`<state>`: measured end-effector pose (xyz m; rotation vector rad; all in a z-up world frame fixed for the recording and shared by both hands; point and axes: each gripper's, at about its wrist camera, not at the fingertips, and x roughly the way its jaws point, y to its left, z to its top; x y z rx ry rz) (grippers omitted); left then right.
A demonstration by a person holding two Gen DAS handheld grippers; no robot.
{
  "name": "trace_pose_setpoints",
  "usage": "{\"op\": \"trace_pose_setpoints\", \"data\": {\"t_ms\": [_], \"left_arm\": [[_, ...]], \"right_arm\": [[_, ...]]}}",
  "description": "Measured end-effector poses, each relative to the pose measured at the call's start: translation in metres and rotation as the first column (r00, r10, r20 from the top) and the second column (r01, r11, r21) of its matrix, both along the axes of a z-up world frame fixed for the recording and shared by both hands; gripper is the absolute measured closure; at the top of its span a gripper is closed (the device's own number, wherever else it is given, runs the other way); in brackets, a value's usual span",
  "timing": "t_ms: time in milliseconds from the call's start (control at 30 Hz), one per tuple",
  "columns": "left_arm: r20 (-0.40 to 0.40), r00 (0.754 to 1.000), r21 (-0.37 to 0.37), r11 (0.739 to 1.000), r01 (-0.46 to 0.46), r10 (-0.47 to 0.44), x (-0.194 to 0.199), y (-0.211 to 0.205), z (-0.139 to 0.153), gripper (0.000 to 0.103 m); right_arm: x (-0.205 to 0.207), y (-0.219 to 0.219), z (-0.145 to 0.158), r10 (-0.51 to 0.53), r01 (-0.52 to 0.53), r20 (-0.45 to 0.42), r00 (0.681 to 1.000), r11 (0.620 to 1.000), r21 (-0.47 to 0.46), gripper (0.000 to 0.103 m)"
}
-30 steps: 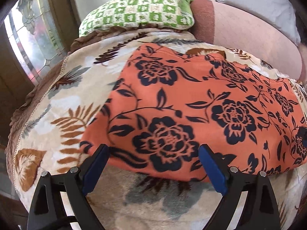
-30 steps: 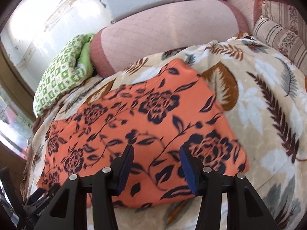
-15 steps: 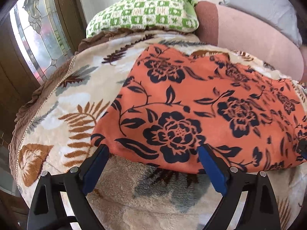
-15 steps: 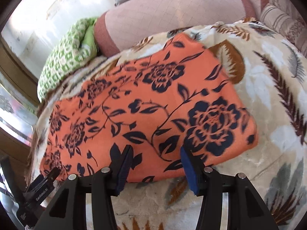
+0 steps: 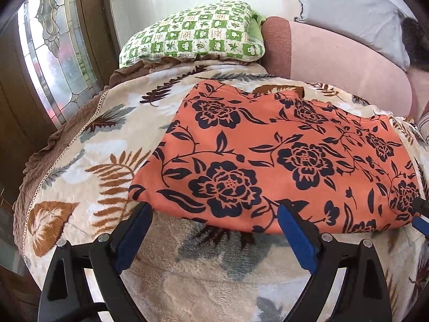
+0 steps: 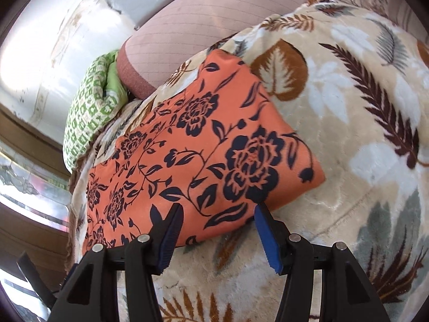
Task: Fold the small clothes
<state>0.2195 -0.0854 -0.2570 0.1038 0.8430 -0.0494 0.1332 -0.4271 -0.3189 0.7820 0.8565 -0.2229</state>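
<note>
Grippers tilt steeply down as we hold them at the near hem of the orange floral garment [image 5: 268, 150]. Our left gripper [image 5: 214, 230] gapes wide with nothing clamped; our right gripper [image 6: 218, 230] has just been spreading, with nothing pinched. Just ahead of both, the garment lies folded flat on the leaf-print blanket [image 5: 80, 166].

The folded garment [image 5: 281, 155] lies flat on the blanket [image 5: 88, 161] (which covers the bed). Behind it a pillow [image 5: 195, 37] sits to the left and a bolster [image 5: 335, 61] to the right, with a cushion [image 5: 348, 8] behind that.
</note>
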Motion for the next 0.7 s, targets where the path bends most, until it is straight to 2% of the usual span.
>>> {"op": "trace_pose_setpoints", "data": {"t_ms": [500,700], "left_arm": [[-0.043,0.999,-0.014,1.000,0.025,-0.025,0.012,-0.003,-0.008,0.009],[-0.077,0.997,-0.047,0.999,0.028,-0.031,0.016,0.002,-0.012,0.009]], "right_arm": [[-0.002,-0.015,-0.005,-0.048,0.047,0.012,0.999,0.996,0.078,0.042],[0.001,-0.014,-0.004,-0.050,0.048,0.015,0.999,0.996,0.081,0.041]]}}
